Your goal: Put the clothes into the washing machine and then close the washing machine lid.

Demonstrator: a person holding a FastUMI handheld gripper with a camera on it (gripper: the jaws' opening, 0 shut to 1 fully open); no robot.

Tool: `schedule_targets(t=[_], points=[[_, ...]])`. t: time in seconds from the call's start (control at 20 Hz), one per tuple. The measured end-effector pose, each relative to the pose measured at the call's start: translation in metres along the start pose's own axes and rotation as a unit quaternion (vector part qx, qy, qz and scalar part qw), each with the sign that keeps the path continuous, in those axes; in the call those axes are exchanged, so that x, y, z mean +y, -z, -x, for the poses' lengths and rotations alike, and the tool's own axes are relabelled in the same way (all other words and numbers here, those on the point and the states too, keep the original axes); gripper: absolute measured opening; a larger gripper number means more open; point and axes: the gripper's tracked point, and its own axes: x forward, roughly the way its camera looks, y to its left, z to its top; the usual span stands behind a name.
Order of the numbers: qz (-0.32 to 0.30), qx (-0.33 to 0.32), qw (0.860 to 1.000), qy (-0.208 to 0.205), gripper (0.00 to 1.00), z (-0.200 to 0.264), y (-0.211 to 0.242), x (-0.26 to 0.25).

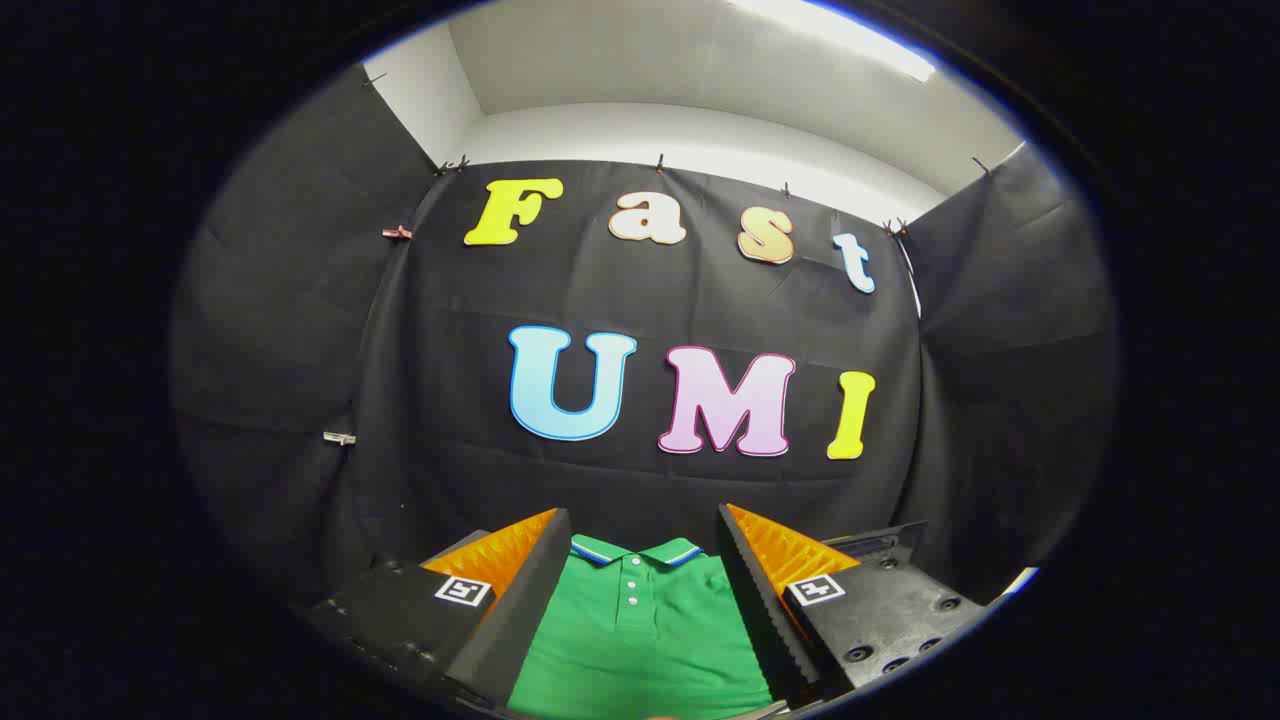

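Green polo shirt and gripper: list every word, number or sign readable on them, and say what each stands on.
Green polo shirt: no text or logo; plain cloth, striped collar, small buttons.
Gripper: one square coded marker beside each finger; these are patterns, not readable as words or numbers.
The fingers stand open, with the shirt between them.

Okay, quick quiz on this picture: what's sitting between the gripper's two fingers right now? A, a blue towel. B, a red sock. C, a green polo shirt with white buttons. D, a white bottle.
C: a green polo shirt, collar and white buttons showing, lies between the open fingers of the gripper.
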Motion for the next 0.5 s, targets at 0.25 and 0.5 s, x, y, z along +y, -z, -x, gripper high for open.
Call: schedule_targets(t=[0.25, 0.5], points=[[0.003, 0.0, 1.0, -0.015, 0.92, -0.002, -0.003, 0.011], [0.0, -0.019, 0.999, -0.026, 0.92, -0.001, -0.013, 0.021]])
